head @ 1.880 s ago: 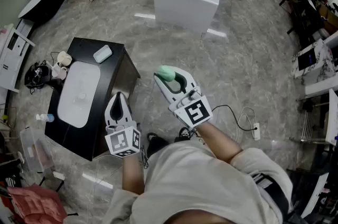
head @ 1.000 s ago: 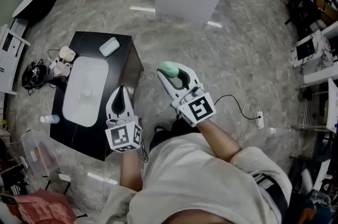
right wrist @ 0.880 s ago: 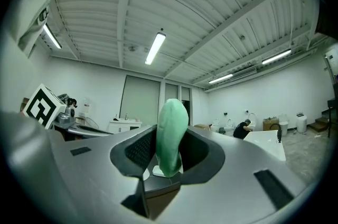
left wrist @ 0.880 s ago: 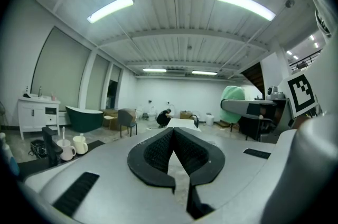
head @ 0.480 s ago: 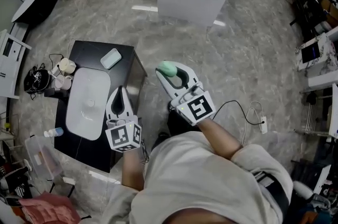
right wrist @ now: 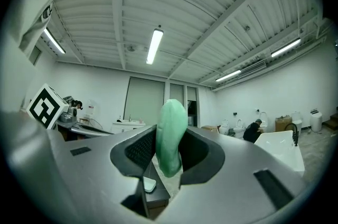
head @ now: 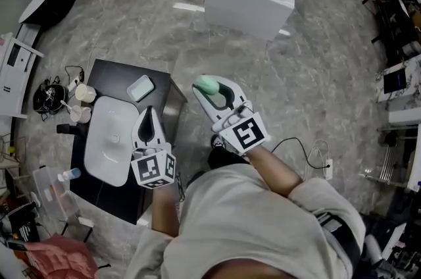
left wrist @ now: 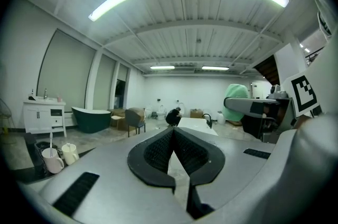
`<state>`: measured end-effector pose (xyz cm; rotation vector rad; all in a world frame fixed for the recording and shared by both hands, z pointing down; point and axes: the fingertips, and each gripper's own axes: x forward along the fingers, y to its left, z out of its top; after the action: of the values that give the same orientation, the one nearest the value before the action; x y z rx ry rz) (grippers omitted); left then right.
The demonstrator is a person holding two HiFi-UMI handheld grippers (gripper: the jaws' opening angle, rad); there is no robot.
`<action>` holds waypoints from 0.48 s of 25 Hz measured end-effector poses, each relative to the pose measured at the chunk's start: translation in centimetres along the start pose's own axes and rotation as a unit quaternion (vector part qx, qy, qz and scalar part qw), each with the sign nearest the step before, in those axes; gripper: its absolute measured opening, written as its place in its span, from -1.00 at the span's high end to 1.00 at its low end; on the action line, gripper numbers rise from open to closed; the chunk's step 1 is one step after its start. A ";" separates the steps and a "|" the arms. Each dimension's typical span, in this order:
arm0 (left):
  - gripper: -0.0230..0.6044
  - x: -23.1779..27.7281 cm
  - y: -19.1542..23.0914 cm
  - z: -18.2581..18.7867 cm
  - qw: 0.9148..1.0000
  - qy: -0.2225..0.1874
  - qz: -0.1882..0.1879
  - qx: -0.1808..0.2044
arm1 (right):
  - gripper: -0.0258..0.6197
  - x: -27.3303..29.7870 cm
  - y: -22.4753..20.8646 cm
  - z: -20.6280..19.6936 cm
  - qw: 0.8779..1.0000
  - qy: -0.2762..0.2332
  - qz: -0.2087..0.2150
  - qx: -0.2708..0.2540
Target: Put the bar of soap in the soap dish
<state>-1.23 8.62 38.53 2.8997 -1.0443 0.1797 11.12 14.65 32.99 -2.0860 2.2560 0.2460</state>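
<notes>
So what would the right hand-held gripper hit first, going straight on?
Nothing close, it seems: the right hand-held gripper, clamped on the green soap, aims over open floor, with the black vanity lower and to its left.

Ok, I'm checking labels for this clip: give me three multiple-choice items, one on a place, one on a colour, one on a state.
1. Where is the soap dish? A on the black vanity beside the basin; B inside the basin; C in the left hand-held gripper.
2. What colour is the bar of soap? A white; B green; C yellow.
3. How is the left hand-held gripper? A shut on the soap dish; B wide open; C shut, empty.
Answers: A, the head view shows it on the top by the basin; B, pale green in the right gripper view; C, its pads meet with nothing between.
</notes>
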 end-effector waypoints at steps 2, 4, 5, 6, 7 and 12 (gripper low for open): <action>0.87 1.0 0.2 0.0 1.000 0.002 0.008 0.003 | 0.56 0.6 -0.8 -0.5 1.000 0.001 0.006 0.005; 0.87 1.8 0.3 0.1 1.000 0.004 0.018 0.003 | 0.56 1.1 -1.7 -1.0 1.000 0.005 0.013 0.010; 0.87 2.2 0.3 0.1 1.000 0.005 0.023 0.003 | 0.56 1.3 -2.2 -1.2 1.000 0.005 0.016 0.012; 0.87 2.5 0.3 0.2 1.000 0.005 0.028 0.003 | 0.56 1.5 -2.6 -1.3 1.000 0.006 0.021 0.013; 0.87 2.8 0.4 0.2 0.999 0.005 0.033 0.004 | 0.56 1.8 -2.9 -1.4 1.000 0.006 0.025 0.014; 0.87 3.6 1.6 -0.1 0.998 0.016 0.054 0.003 | 0.56 3.6 -3.5 -2.2 0.999 0.008 0.042 0.021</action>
<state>0.54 5.13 39.10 2.8378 -1.1970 0.2329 14.47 10.49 34.38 -1.9813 2.3402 0.1853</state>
